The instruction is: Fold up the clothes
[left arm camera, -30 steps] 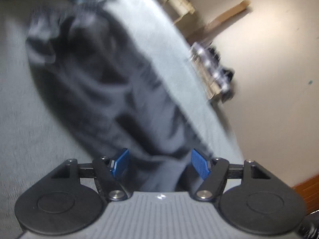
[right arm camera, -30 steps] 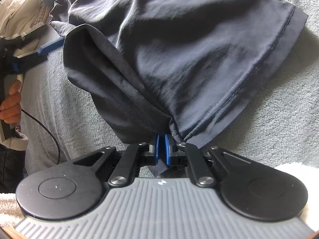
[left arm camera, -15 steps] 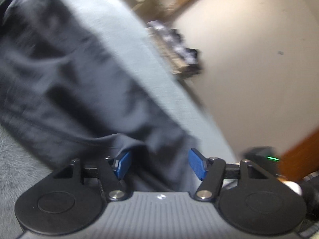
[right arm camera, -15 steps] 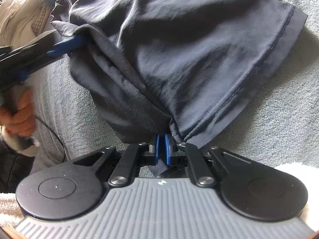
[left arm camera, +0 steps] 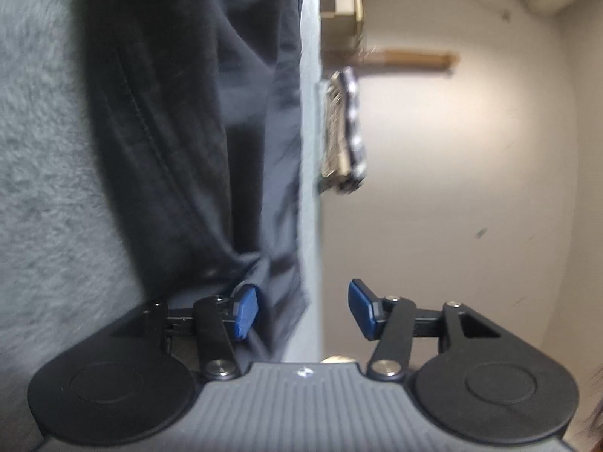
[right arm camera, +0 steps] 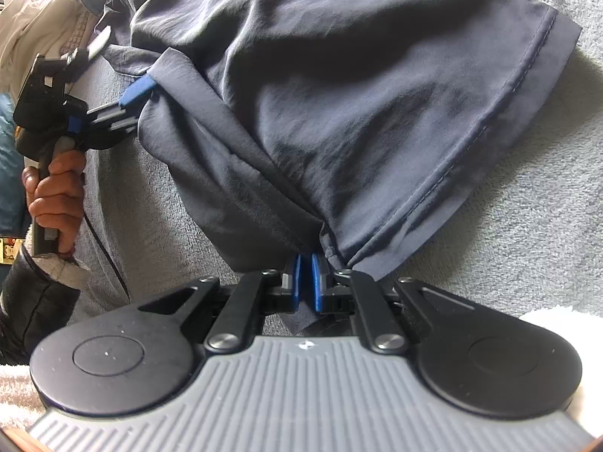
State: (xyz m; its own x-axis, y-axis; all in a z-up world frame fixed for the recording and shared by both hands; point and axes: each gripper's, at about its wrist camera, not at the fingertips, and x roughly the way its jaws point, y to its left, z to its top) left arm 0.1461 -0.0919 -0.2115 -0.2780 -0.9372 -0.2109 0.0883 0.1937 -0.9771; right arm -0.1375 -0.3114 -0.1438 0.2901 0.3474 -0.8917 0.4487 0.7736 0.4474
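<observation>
A dark navy garment (right arm camera: 339, 86) lies on a grey fleecy blanket (right arm camera: 527, 196). My right gripper (right arm camera: 307, 282) is shut on the garment's near corner by a hemmed edge. My left gripper (left arm camera: 299, 310) is open, rolled on its side, with the garment's edge (left arm camera: 196, 150) between its blue pads; one pad (left arm camera: 245, 310) touches the cloth. In the right wrist view the left gripper (right arm camera: 139, 90) shows at the far left, its blue tip at the garment's folded corner.
The blanket's edge (left arm camera: 311, 150) runs down the left wrist view, with a beige wall, a shelf and a stack of things (left arm camera: 345, 132) beyond. Beige clothing (right arm camera: 41, 19) lies at the upper left. A white fleece (right arm camera: 554, 320) lies at the lower right.
My left gripper has swung in to the garment's far corner and rolled onto its side, still open. My right gripper has held still, shut on the near corner.
</observation>
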